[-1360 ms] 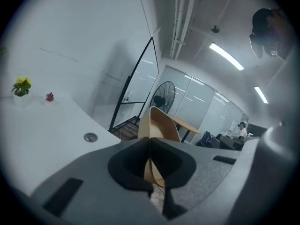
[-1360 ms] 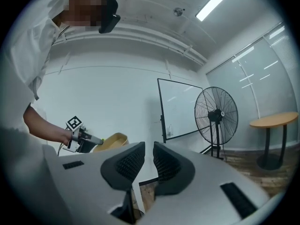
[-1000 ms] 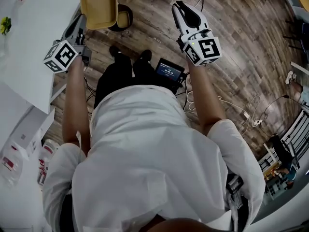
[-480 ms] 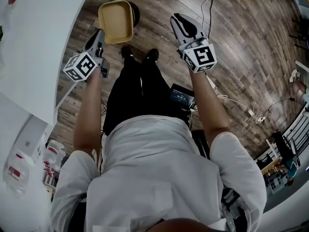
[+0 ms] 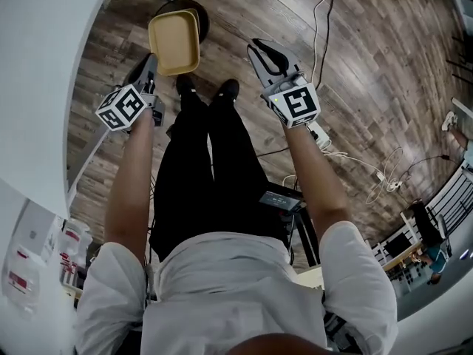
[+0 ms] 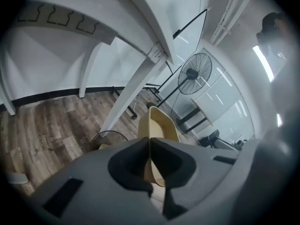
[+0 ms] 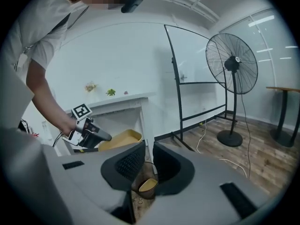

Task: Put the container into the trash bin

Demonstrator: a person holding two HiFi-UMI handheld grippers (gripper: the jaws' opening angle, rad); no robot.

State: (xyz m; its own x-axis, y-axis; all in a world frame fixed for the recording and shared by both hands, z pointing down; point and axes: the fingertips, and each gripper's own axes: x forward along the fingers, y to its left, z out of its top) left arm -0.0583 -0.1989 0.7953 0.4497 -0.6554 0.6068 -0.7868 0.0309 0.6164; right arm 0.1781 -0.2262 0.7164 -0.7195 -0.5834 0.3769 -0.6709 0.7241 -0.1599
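Observation:
A shallow yellow container (image 5: 174, 43) hangs by its near rim from my left gripper (image 5: 151, 59), which is shut on it. It hovers over the round dark trash bin (image 5: 202, 22) on the wooden floor and covers most of it. In the left gripper view the jaws (image 6: 150, 142) pinch the container (image 6: 161, 125) on edge, with the bin (image 6: 108, 137) low at the left. My right gripper (image 5: 255, 46) floats to the right, empty, its jaws a narrow gap apart. Through that gap (image 7: 149, 146) the bin (image 7: 147, 186) shows with something yellow inside, near the left gripper (image 7: 101, 136) and container (image 7: 119, 138).
A white table (image 5: 44, 65) and its leg (image 6: 133, 86) stand at the left beside the bin. The person's shoes (image 5: 228, 89) are just short of it. Cables (image 5: 325, 21) and a power strip (image 5: 321, 135) lie on the floor. A standing fan (image 7: 232, 64) and metal frame (image 7: 187, 83) are behind.
Both grippers have come down toward the floor. The container, still in the left gripper, now hangs right over the bin instead of beside it.

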